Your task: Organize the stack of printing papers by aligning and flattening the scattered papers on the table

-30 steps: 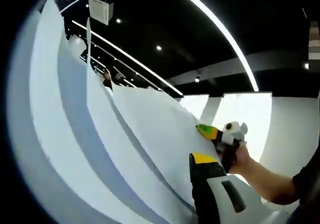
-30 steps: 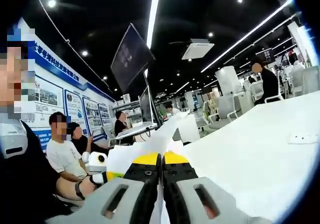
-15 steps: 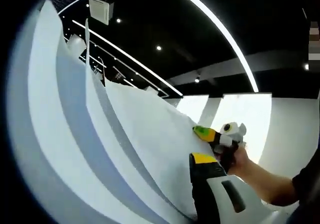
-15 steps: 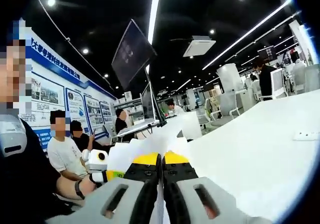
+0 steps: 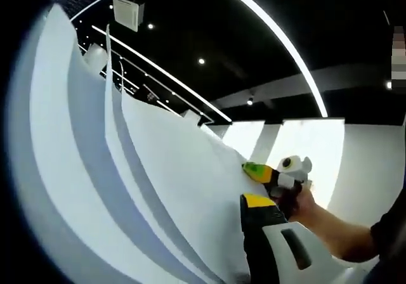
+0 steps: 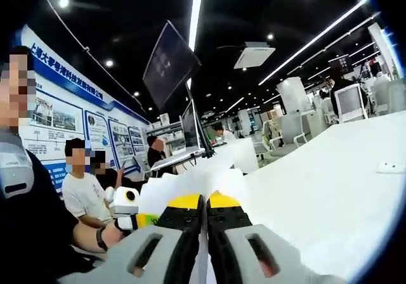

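A stack of white printing papers [image 5: 171,170] stands on edge, its sheets fanned with uneven top corners. My left gripper [image 5: 245,201] is shut on the stack's near edge: one black, yellow-tipped jaw lies against the front sheet and the other is hidden behind the paper. My right gripper [image 5: 255,168], held by a hand [image 5: 306,203], grips the same stack further along. In the right gripper view the right gripper [image 6: 204,200] has its jaws shut on a thin edge of the papers [image 6: 184,181], and the left gripper [image 6: 130,209] is just to its left.
A broad white table [image 6: 330,195] stretches to the right, with a small white object [image 6: 388,168] lying on it. People sit at the left [image 6: 82,192]. A dark monitor [image 6: 168,62] hangs overhead, and desks and chairs stand far behind.
The fanned sheets have slid a little closer together in the left gripper view, and the right gripper has edged slightly lower. Both grips are unchanged.
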`<control>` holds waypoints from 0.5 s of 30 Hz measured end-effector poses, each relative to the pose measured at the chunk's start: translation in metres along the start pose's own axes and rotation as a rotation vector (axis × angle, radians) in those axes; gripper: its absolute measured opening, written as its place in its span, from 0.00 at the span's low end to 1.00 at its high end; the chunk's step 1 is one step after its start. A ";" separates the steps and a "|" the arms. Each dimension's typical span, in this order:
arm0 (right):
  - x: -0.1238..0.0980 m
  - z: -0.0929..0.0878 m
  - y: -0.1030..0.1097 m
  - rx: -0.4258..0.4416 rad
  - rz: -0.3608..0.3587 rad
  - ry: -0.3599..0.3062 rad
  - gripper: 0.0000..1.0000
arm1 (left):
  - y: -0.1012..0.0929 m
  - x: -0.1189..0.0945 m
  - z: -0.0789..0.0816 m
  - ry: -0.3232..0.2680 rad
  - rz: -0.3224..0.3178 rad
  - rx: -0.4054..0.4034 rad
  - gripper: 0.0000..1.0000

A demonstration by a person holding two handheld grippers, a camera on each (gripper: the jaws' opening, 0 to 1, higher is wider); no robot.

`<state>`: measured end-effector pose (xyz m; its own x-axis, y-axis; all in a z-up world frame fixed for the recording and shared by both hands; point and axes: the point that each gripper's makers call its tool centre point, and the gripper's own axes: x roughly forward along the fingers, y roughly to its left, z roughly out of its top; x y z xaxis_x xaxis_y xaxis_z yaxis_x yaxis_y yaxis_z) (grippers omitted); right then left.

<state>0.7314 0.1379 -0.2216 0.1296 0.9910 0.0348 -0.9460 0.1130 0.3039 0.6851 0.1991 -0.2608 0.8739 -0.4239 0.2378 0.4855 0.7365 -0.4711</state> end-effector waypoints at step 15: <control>0.003 -0.005 0.003 0.028 0.012 0.004 0.00 | 0.001 0.001 0.000 -0.001 0.001 -0.002 0.32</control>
<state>0.7274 0.1414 -0.2254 0.1173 0.9925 0.0349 -0.9386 0.0993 0.3304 0.6860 0.1991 -0.2613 0.8743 -0.4227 0.2384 0.4847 0.7360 -0.4726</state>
